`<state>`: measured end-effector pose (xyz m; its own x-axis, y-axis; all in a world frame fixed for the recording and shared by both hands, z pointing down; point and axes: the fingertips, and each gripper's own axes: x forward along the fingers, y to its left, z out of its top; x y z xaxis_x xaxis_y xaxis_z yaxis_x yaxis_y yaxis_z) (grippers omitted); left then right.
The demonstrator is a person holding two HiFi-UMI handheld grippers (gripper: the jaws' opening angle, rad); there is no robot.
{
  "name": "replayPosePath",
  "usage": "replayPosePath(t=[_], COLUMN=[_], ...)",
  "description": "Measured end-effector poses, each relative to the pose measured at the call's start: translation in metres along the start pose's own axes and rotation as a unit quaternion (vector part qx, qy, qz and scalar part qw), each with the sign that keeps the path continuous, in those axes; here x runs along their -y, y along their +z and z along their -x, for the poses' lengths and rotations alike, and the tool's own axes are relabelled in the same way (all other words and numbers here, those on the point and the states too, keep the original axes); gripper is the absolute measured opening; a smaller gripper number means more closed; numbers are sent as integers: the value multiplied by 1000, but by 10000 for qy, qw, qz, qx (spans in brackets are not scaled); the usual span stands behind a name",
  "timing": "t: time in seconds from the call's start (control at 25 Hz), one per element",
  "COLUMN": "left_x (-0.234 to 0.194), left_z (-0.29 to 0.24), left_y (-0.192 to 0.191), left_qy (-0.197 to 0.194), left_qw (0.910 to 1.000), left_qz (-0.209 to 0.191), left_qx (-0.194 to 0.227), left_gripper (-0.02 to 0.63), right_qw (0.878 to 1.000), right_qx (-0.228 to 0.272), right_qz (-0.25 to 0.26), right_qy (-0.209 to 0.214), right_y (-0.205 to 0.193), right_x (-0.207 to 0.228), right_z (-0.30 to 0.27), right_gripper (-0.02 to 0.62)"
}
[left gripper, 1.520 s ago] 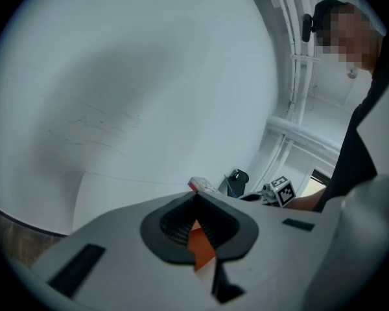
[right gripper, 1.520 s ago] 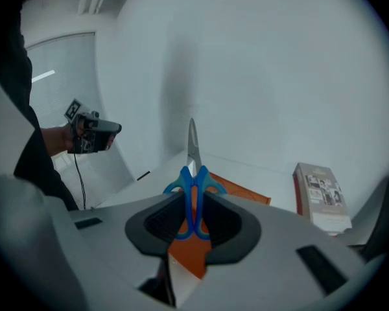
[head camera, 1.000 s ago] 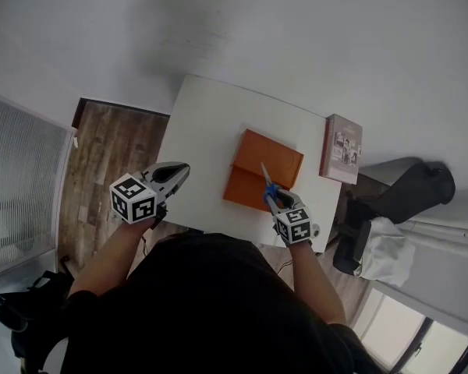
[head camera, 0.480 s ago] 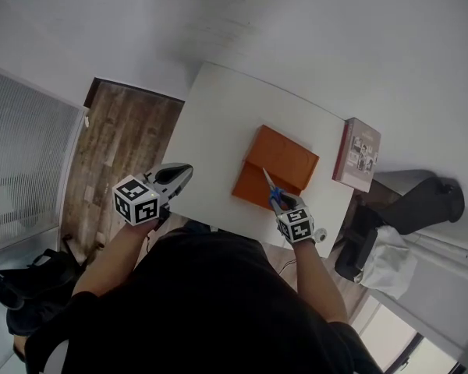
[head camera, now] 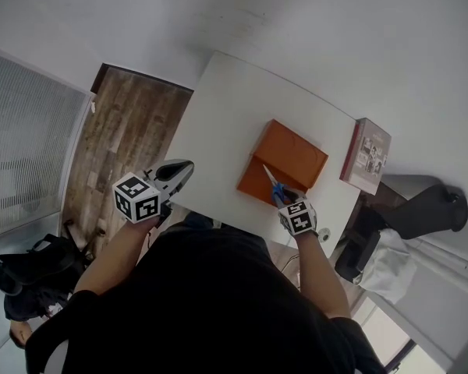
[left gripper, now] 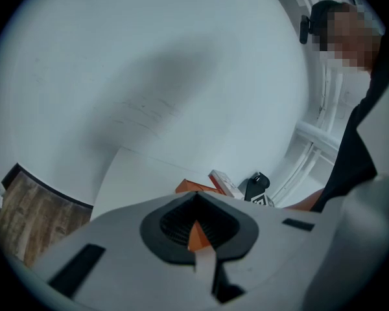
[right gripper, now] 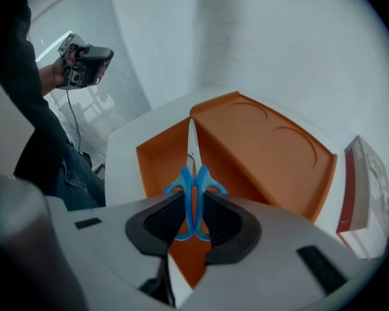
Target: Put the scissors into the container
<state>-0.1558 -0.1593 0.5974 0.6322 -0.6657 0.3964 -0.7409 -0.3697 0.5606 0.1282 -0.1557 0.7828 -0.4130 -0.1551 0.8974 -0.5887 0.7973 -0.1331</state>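
Right gripper view has it plainly: the right tongs (right gripper: 193,230) are clamped on the blue plastic loops of the scissors (right gripper: 193,186). The blades are shut and pointed ahead, with the pale metal tips hung over the open tray half of the orange container (right gripper: 157,164). That container is read as smooth moulded plastic, box-shaped, its lid lying open alongside with two round recesses pressed into it. It is set by the near edge of the white surface (head camera: 218,115), toward the right corner. The left tongs (head camera: 176,174) are held off the near-left corner, closed on nothing. Delivery over the tray is judged the step in hand. Next, the tips would need to be dipped into the tray, the scissors laid flat, and the jaws eased apart.
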Motion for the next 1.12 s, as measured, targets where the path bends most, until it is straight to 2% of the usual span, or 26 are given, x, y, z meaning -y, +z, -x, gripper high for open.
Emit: replayPosePath(t=[0.56, 1.12], left_x=[-7, -15], left_z=[9, 12], left_y=[-17, -26], left_qy=[187, 290], left_qw=[9996, 9990], left_qz=[202, 333], left_qx=[-47, -67], left_gripper=[9, 9], right_qw=[9976, 9950], right_qx=[-683, -964], right_qz=[112, 276], right_qy=[-40, -39], right_y=[-6, -6], right_x=[6, 9], right_z=[-28, -47], right_gripper=[89, 89])
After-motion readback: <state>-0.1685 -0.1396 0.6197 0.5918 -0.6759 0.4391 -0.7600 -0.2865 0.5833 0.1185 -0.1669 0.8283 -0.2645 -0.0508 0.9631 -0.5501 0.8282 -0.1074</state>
